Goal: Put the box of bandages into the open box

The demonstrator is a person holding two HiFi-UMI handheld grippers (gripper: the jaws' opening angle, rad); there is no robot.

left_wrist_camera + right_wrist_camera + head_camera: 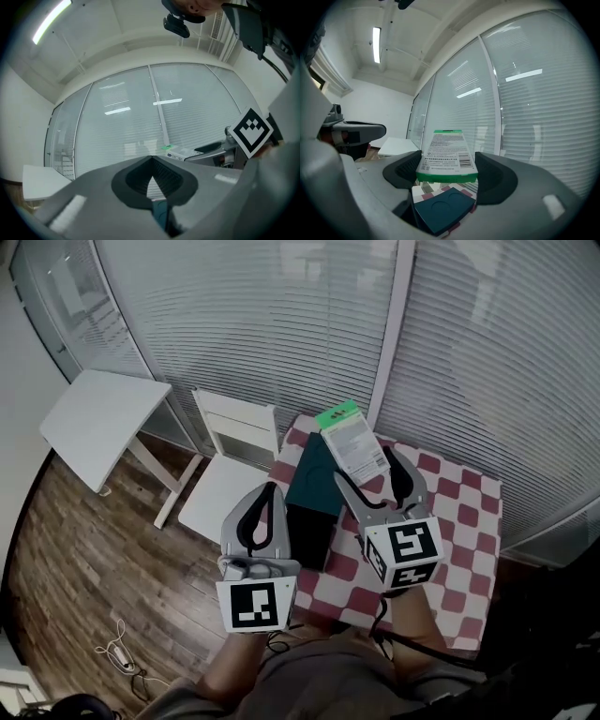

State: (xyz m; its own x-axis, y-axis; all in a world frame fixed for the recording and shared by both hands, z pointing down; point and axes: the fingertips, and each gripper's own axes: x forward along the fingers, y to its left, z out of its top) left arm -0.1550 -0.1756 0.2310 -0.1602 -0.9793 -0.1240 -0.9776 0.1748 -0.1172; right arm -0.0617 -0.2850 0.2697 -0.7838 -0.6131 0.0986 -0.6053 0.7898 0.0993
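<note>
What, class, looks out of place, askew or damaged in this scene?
Nothing looks spilled or damaged. The one thing off the checked table is the bandage box, clamped in the right hand-held gripper above the dark teal box; the left hand-held gripper is shut and empty.

Only illegibly small print on the bandage box (446,154)

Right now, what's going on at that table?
A person works two handheld grippers over the checkered table. The right gripper is clamped on the green and white box of bandages, holding it in the air above the far end of the open box, not yet inside. The left gripper, jaws shut and empty, hangs beside that box.
</note>
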